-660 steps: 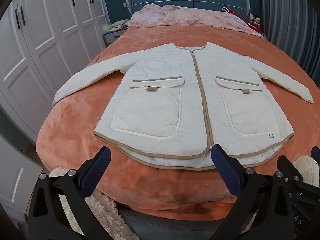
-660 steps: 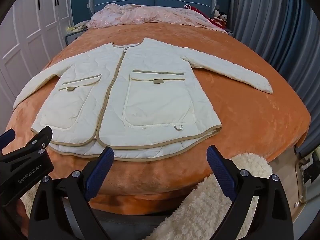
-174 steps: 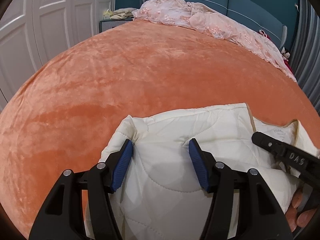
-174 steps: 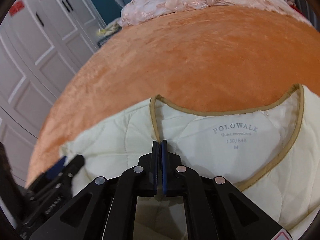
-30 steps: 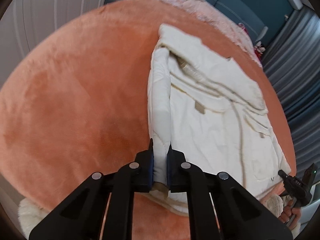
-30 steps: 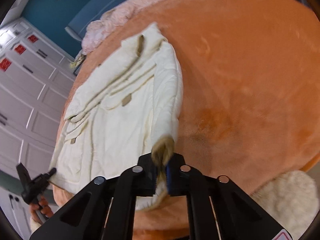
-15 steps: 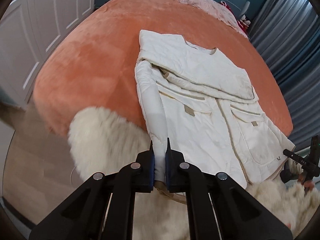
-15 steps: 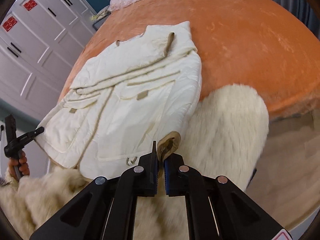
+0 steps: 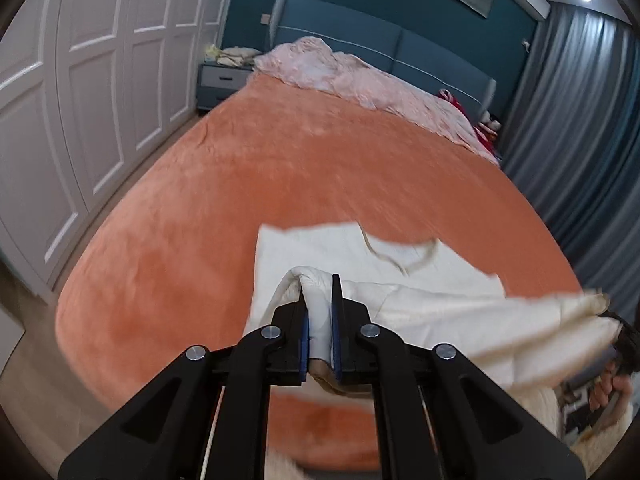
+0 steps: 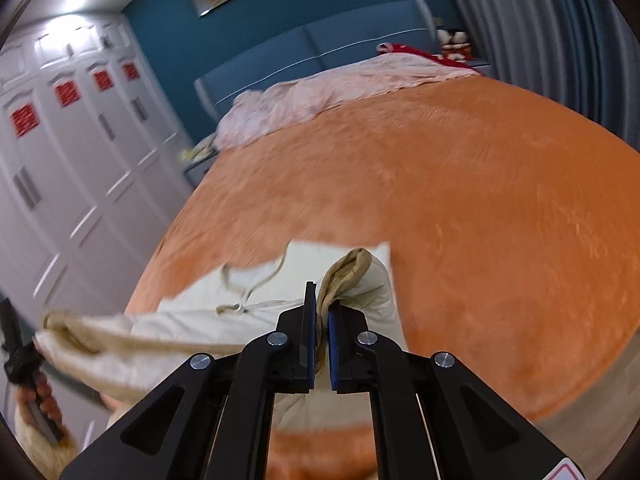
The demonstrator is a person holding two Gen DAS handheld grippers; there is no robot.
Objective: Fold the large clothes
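Both grippers are lifted above the near end of the bed, each pinching a corner of the cream jacket (image 9: 420,304) so that its lower edge hangs stretched between them in the air. The left gripper (image 9: 319,332) has its blue-padded jaws clamped tight on a thick fold of white quilted cloth, which bulges up between them; its black arms reach forward and slightly up toward the headboard (image 9: 360,36). The right gripper (image 10: 319,344) is likewise closed on a bunched corner of the jacket with tan trim, the cloth puffing out above its jaws. The far half of the jacket, with its tan-edged neckline, lies flat on the orange bedspread (image 9: 280,168), while the near half rises off it to the two grips. In the left view the person's right hand (image 9: 612,384) shows at the far right edge, fingers wrapped around its handle; in the right view the left hand (image 10: 36,400) appears low at the left edge, gripping likewise. A rumpled pink blanket (image 9: 360,80) lies by the headboard, white wardrobe doors (image 9: 80,100) line one side, and grey curtains (image 9: 580,140) hang on the other.
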